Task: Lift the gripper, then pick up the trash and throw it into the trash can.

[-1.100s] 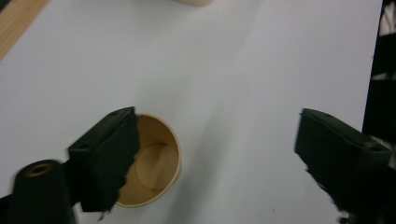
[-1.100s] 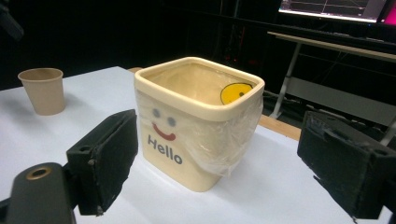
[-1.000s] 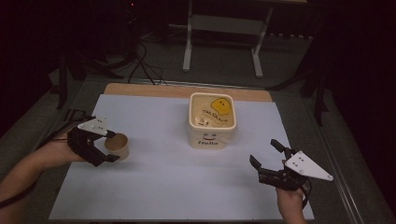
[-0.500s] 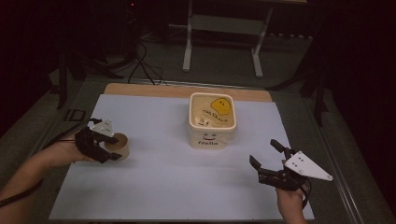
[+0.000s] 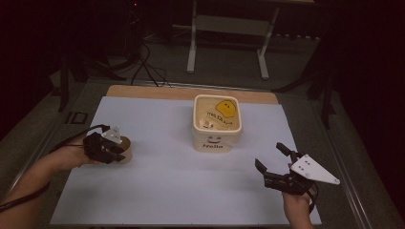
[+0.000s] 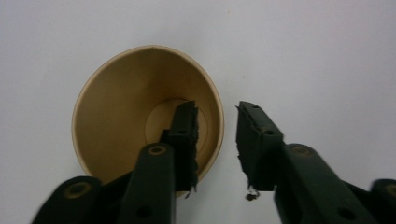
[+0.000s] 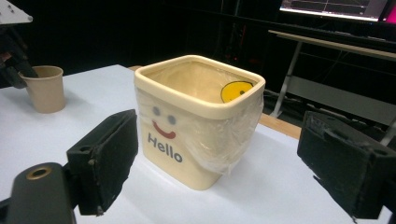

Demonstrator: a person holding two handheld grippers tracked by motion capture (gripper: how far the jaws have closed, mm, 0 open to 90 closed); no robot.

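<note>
A brown paper cup [image 5: 126, 149] stands upright at the left of the white sheet. My left gripper [image 5: 117, 151] points down onto the cup [image 6: 126, 102]. One jaw is inside it and the other outside, so the cup's wall is between them. The left gripper [image 6: 217, 109] has just been closing its jaws, and a small gap still shows by the outer pad [image 6: 252, 140]. My right gripper [image 5: 269, 155] stands open near the front right, facing a cream square tub [image 7: 187, 140] printed "Hello". The tub [image 5: 217, 140] is lined with clear plastic and has a yellow smiley inside.
The white sheet [image 5: 181, 191] covers the table, with a wooden strip [image 5: 143, 91] along its far edge. A metal stand [image 5: 224, 28] and cables lie on the dark floor behind. From the right gripper view, the cup [image 7: 45, 88] sits far left under the other gripper [image 7: 11, 46].
My left gripper has sunk onto the cup and its jaws have narrowed around the cup's wall. The right gripper and the tub have not moved.
</note>
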